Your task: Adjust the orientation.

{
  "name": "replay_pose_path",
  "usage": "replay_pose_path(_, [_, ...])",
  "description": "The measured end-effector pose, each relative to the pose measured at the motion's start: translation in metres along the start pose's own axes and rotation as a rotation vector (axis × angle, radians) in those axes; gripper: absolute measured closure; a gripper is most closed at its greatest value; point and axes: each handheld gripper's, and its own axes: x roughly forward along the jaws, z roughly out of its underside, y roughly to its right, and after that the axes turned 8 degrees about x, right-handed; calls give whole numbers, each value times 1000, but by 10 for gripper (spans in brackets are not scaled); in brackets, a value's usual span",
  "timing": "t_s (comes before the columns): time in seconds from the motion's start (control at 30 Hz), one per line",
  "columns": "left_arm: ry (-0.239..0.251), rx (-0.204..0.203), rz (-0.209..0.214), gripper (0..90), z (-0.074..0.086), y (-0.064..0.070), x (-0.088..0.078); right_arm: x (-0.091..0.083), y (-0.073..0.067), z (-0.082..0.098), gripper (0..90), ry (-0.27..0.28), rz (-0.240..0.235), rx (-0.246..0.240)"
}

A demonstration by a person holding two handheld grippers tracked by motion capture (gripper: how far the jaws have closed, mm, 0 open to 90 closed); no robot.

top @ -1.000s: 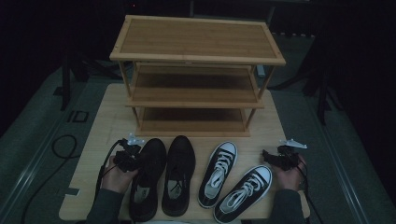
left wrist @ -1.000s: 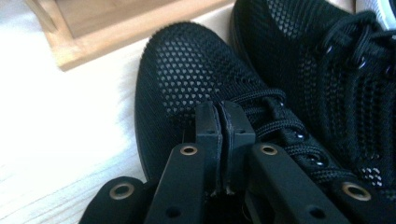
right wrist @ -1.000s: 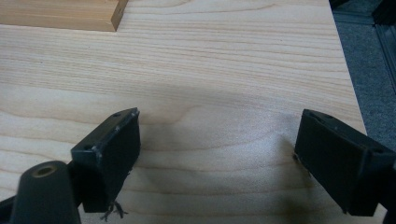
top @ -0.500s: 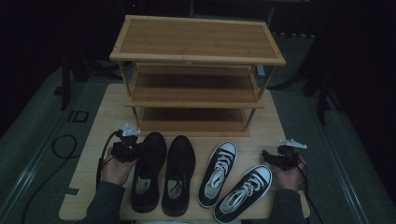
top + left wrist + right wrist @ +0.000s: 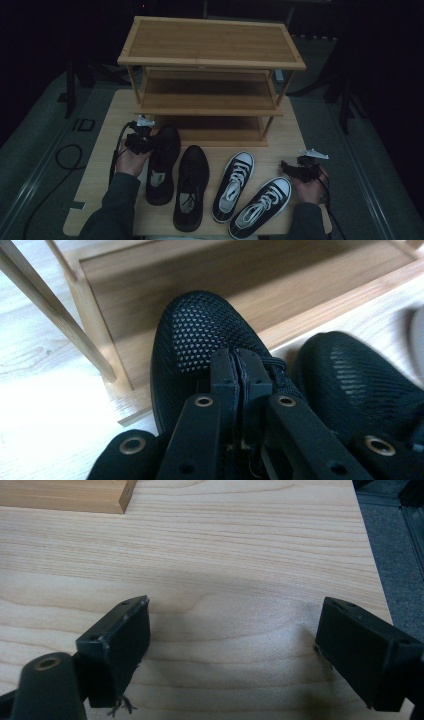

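A pair of black mesh shoes lies on the table in front of a wooden shoe rack (image 5: pixel 210 50). My left gripper (image 5: pixel 142 140) is shut on the left black shoe (image 5: pixel 162 160), its jaws (image 5: pixel 239 367) pinching the thin upper edge near the laces. That shoe's toe (image 5: pixel 200 335) reaches over the front lip of the rack's bottom shelf (image 5: pixel 280 285). The other black shoe (image 5: pixel 190 185) lies flat beside it (image 5: pixel 365 385). My right gripper (image 5: pixel 292 167) stands open near the table's right edge, with only bare tabletop between its jaws (image 5: pixel 235 645).
Two black-and-white sneakers (image 5: pixel 232 185) (image 5: pixel 260 207) lie between the black pair and the right hand. The rack has three bare shelves; its left front post (image 5: pixel 65 325) stands close to the held shoe. The table (image 5: pixel 100 165) ends just right of the right gripper.
The left hand has carried the left black shoe forward toward the rack, so its toe now lies at the bottom shelf. The right hand and the other shoes have stayed put.
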Motion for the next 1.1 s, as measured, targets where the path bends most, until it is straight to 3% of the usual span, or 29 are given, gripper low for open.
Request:
replay_pose_path(0.23, [-4,16,-12,856,1,2,6,0,0,0,141,0,0,0])
replay_pose_path(0.27, [-5,20,-12,797,1,2,6,0,0,0,141,0,0,0])
replay_pose_path(0.3, [2,23,-10,797,1,2,4,0,0,0,141,0,0,0])
replay_pose_path(0.33, [26,10,2,723,0,2,-1,0,0,0,141,0,0,0])
replay_pose_path(0.4, [36,4,2,675,0,2,-4,0,0,0,141,0,0,0])
replay_pose_path(0.67, [85,-1,0,606,0,13,-37,0,0,0,141,0,0,0])
replay_pose_path(0.93, [44,59,-47,594,9,39,-65,0,0,0,141,0,0,1])
replay_pose_path(1.03, [27,56,-49,595,13,43,-68,0,0,0,141,0,0,1])
replay_pose_path(1.07, [-7,75,-79,595,15,48,-69,0,0,0,141,0,0,1])
replay_pose_path(1.1, [-7,75,-79,595,15,48,-69,0,0,0,141,0,0,1])
